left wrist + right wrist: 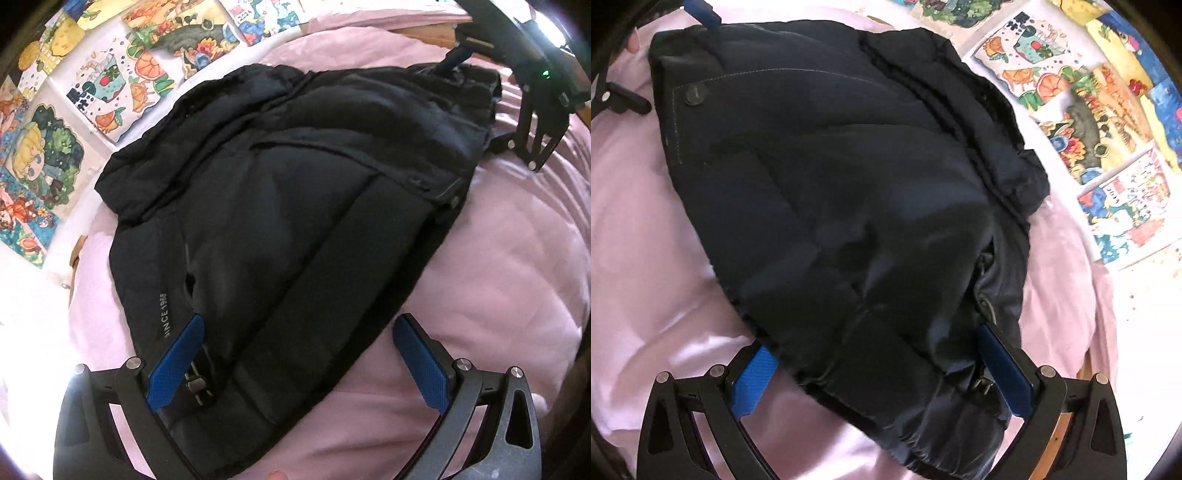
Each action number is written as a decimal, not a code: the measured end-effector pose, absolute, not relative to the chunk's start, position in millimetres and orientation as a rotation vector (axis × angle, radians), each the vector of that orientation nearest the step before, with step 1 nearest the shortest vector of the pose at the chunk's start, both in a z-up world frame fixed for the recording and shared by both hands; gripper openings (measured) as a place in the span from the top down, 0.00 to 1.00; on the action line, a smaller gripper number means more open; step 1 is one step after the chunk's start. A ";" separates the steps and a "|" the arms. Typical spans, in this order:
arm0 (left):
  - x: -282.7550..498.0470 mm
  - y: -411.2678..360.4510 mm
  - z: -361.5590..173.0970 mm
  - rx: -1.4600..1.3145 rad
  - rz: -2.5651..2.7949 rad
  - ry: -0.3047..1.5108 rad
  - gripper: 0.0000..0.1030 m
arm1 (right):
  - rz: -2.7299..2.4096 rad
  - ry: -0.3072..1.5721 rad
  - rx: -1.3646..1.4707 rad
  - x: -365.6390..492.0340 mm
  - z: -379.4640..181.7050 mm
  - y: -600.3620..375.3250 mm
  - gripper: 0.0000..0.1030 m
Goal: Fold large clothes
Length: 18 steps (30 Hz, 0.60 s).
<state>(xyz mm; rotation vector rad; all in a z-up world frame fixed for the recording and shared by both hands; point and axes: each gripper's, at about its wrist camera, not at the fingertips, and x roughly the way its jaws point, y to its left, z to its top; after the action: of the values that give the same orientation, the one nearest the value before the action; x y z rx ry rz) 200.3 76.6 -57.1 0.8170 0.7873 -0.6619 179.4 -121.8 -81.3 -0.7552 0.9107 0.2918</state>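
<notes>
A black padded jacket (288, 192) lies folded into a compact bundle on a pink sheet (509, 258). White lettering "SINCE 1968" shows on it near my left finger. My left gripper (297, 358) is open, its blue pads (177, 362) spread over the jacket's near edge. In the right wrist view the jacket (831, 184) fills the middle, a snap button showing at its far left corner. My right gripper (882, 373) is open, straddling the jacket's near end with a sleeve cuff between the fingers. The right gripper also shows in the left wrist view (532, 122), at the jacket's far corner.
Colourful cartoon pictures (92, 85) cover the white wall beside the bed, also in the right wrist view (1100, 129). A wooden bed edge (432, 33) shows at the far side. Pink sheet (646, 258) surrounds the jacket.
</notes>
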 end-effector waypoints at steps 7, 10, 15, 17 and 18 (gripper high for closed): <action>188.7 74.7 -75.2 0.985 -0.637 0.703 0.02 | 0.269 0.844 -0.769 175.3 -79.6 -119.8 0.31; 187.7 76.7 -80.4 1.029 -0.634 0.673 0.02 | 0.283 0.824 -0.746 177.3 -69.7 -121.0 0.52; 198.5 80.1 -77.1 1.018 -0.601 0.691 0.02 | 0.297 0.789 -0.681 179.4 -47.7 -123.8 0.67; 202.6 85.3 -72.3 1.016 -0.566 0.686 0.03 | 0.296 0.776 -0.651 182.0 -38.8 -126.8 0.71; 202.1 86.0 -70.2 1.026 -0.550 0.682 0.05 | 0.295 0.773 -0.636 182.7 -35.4 -128.2 0.72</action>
<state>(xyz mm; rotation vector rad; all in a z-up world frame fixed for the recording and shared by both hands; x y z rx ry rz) 202.1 86.0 -70.2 1.0256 0.6821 -0.5505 182.7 -128.2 -35.4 -0.6363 0.7733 0.2954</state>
